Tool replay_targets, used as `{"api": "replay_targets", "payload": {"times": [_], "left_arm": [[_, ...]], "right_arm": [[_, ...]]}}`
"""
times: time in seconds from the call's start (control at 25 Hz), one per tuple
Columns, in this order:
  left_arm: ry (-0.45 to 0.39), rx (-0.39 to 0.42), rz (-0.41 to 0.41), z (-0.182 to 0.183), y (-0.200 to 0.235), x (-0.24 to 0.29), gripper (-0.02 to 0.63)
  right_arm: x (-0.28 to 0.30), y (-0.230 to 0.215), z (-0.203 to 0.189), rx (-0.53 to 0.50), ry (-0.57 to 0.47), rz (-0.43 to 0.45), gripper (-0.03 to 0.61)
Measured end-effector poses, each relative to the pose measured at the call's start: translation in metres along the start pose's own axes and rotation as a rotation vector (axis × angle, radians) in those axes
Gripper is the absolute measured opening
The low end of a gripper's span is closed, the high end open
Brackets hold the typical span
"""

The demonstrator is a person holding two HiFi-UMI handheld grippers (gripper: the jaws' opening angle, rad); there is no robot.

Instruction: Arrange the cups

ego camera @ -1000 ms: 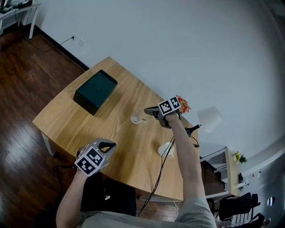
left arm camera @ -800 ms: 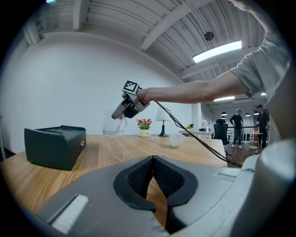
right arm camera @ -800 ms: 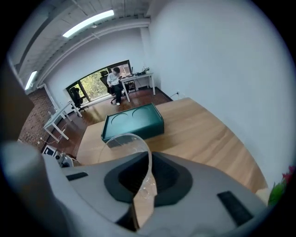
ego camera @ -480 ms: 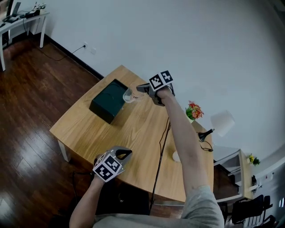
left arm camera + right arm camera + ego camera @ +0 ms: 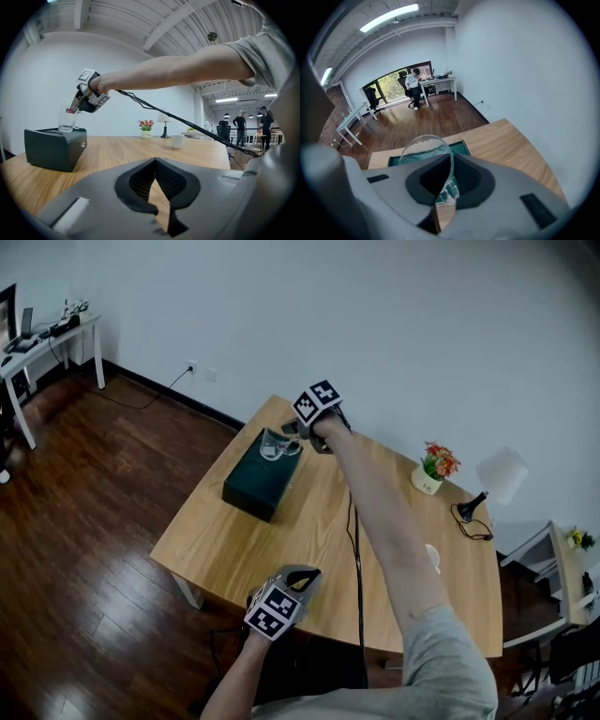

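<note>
While the right hand-held gripper (image 5: 292, 428) stays out of contact with anything else, it is clenched on the wall of the glass cup (image 5: 274, 445), which is upright at the top of the dark green box (image 5: 253, 486) on the tabletop (image 5: 300, 514). Left hand-held gripper (image 5: 302, 575): jaws together, empty, at the near edge. A white cup (image 5: 177, 141) stands well apart.

Place: open-plan office
Furniture: white desks (image 5: 438, 80) and black swivel chairs (image 5: 372, 98) at 11 o'clock in the right gripper view, with a person (image 5: 414, 83) seated there
Ceiling: strip lights (image 5: 389, 16) at 12 o'clock
Windows: long window (image 5: 389, 83) behind the desks
</note>
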State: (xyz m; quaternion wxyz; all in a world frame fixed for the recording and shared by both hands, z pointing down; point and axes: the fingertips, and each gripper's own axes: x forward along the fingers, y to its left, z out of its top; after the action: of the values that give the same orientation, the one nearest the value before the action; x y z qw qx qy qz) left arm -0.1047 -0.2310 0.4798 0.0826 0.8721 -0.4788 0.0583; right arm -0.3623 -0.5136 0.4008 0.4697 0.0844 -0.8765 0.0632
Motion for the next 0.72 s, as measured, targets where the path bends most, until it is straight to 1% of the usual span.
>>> {"api": "replay_targets", "payload": {"times": [0.08, 0.24, 0.32, 0.36, 0.44, 0.56, 0.72], "left_arm": [[0.0, -0.002, 0.001, -0.001, -0.001, 0.0, 0.009], [-0.002, 0.022, -0.015, -0.001, -0.001, 0.002, 0.009], [0.001, 0.02, -0.015, 0.001, 0.001, 0.001, 0.009], [0.001, 0.019, -0.014, 0.001, 0.001, 0.001, 0.009], [0.003, 0.02, -0.013, 0.0, 0.002, 0.001, 0.009], [0.003, 0.023, -0.016, -0.002, 0.002, 0.002, 0.009], [0.006, 0.013, -0.013, -0.001, 0.003, 0.001, 0.009]], "right_arm": [[0.011, -0.002, 0.002, 0.019, 0.009, -0.003, 0.029], [0.015, -0.012, 0.005, 0.062, 0.013, -0.013, 0.029], [0.015, -0.012, 0.008, 0.054, -0.002, -0.011, 0.029], [0.016, -0.012, 0.01, 0.041, -0.02, -0.014, 0.031], [0.017, -0.011, 0.015, 0.027, -0.073, -0.016, 0.064], [0.018, -0.012, 0.017, 0.038, -0.131, -0.012, 0.075], [0.01, -0.017, 0.02, 0.042, -0.198, -0.036, 0.077]]}}
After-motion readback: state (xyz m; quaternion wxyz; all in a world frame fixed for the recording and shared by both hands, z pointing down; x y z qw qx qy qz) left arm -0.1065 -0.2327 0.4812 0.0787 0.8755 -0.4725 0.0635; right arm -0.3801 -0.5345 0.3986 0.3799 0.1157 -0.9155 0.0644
